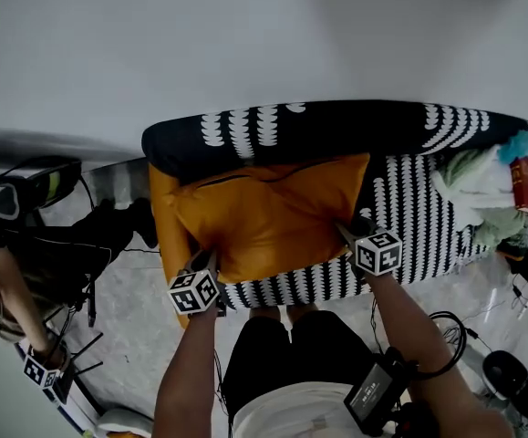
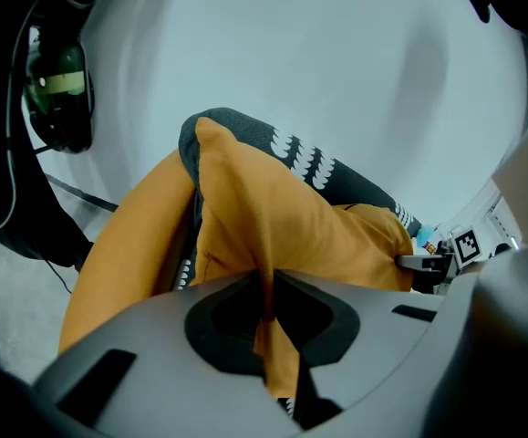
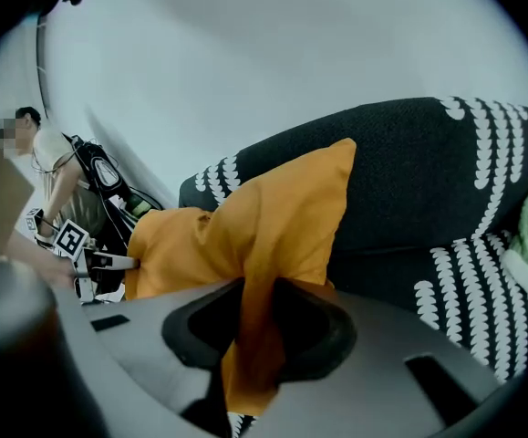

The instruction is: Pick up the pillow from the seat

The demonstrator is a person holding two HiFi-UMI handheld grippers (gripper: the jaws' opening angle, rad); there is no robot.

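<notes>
- The orange pillow [image 1: 268, 210] lies mid-frame in the head view, on the black-and-white patterned seat [image 1: 419, 235] and against its backrest.
- The left gripper [image 1: 206, 263] has its jaws pressed together on fabric at the pillow's lower-left corner. The right gripper [image 1: 346, 236] pinches a thicker fold at the lower-right corner.
- Holding both corners probably keeps the soft pillow spread and level for lifting.
- No writing is readable. The red packet [image 1: 522, 182] at the right edge is too small to read.

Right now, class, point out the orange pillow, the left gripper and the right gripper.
orange pillow [image 1: 273, 210], head view, middle of its face.
left gripper [image 1: 211, 263], head view, between its fingertips, pinching a pillow corner.
right gripper [image 1: 345, 232], head view, between its fingertips, pinching the opposite corner.
</notes>
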